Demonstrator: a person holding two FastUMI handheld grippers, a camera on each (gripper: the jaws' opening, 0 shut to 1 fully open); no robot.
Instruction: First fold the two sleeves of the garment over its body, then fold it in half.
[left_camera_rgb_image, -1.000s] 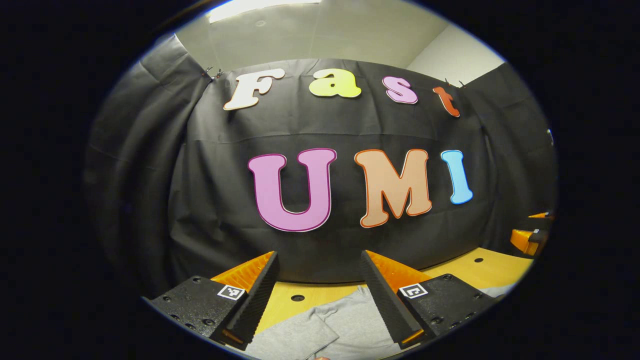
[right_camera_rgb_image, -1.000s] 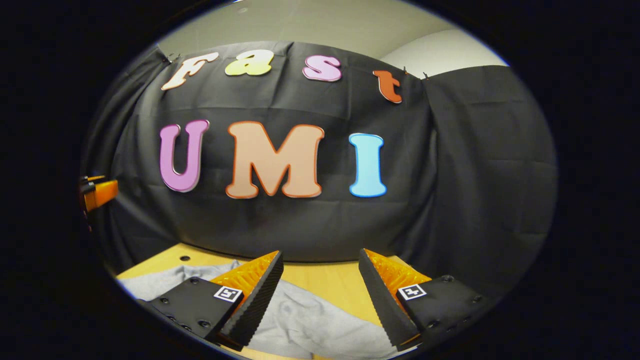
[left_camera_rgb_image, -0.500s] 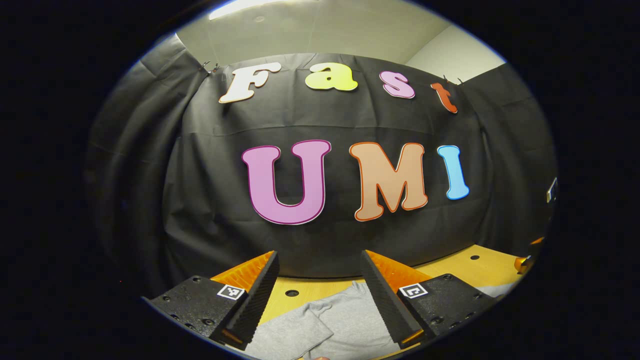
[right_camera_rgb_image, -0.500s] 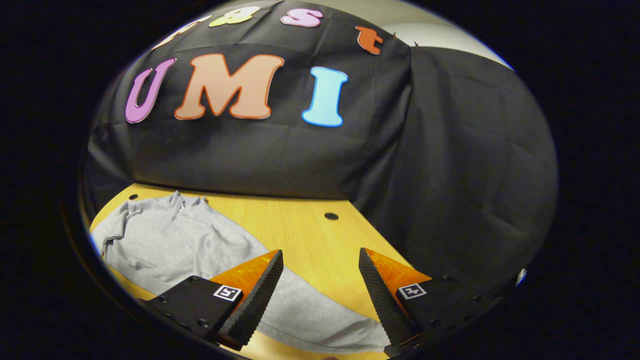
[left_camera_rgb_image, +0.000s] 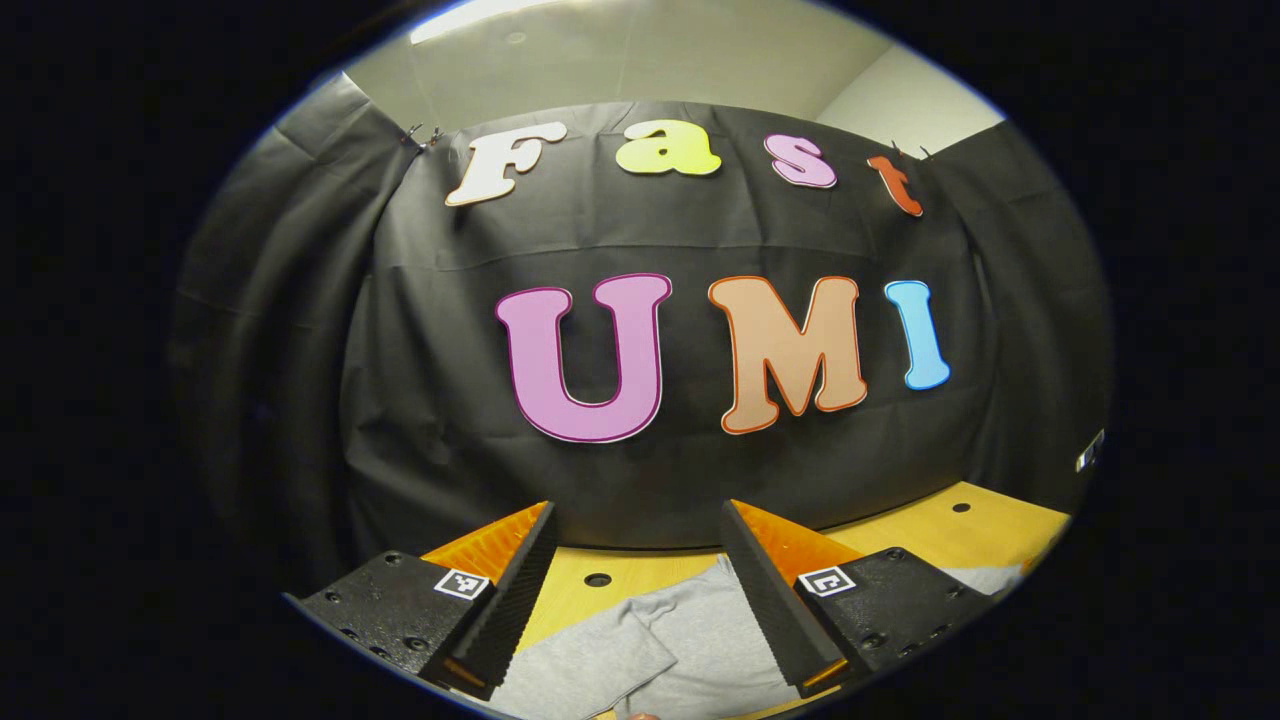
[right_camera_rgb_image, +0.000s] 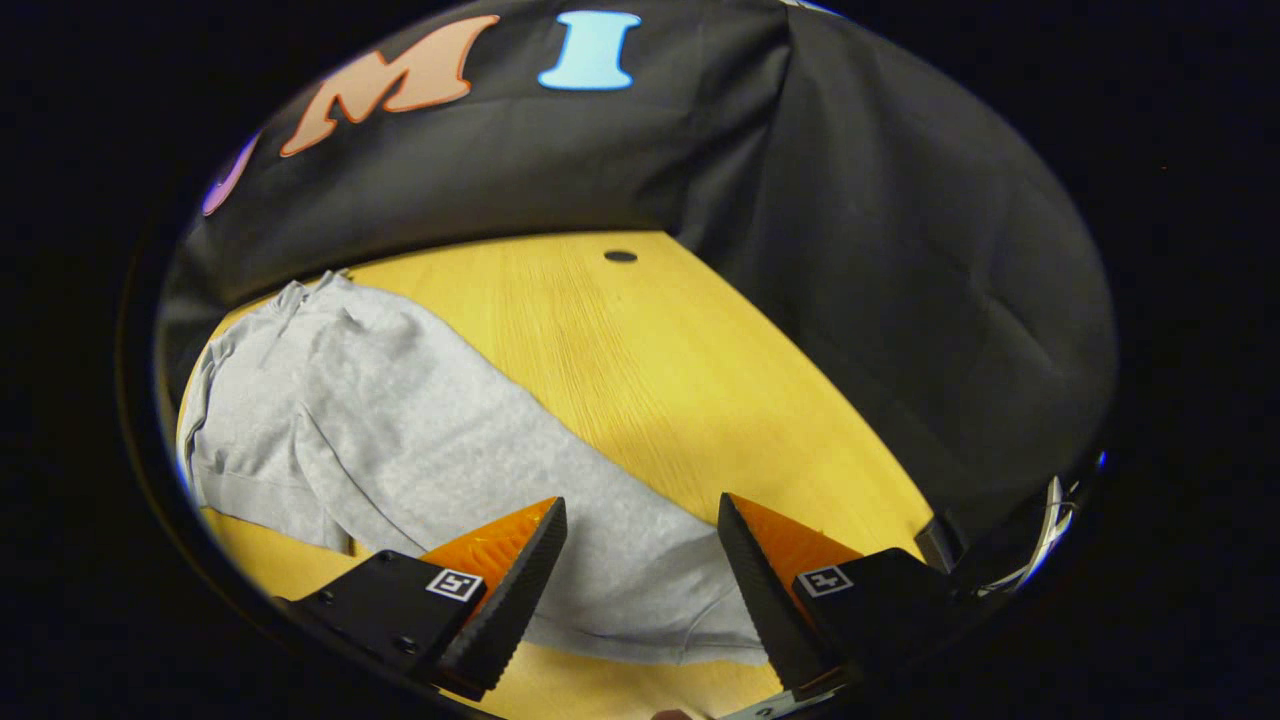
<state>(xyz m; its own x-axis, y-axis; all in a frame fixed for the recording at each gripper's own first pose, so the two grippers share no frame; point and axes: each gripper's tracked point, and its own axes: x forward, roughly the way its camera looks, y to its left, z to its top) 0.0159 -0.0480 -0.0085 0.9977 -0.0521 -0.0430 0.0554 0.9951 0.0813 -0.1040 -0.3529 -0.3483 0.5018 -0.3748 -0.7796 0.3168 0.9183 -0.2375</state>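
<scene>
Garment (right_camera_rgb_image: 400, 440), grey, lies flat on the yellow wooden bench (right_camera_rgb_image: 640, 340), black cloth wall (right_camera_rgb_image: 880, 250) behind. My left gripper (left_camera_rgb_image: 635, 590) and right gripper (right_camera_rgb_image: 640, 580) hang above it, jaws apart, empty.

A yellow wooden desk (right_camera_rgb_image: 640, 340) with small round dark holes in its top carries a light grey fabric garment (right_camera_rgb_image: 400, 420), spread flat across the desk's left part; its hem lies nearest.
</scene>
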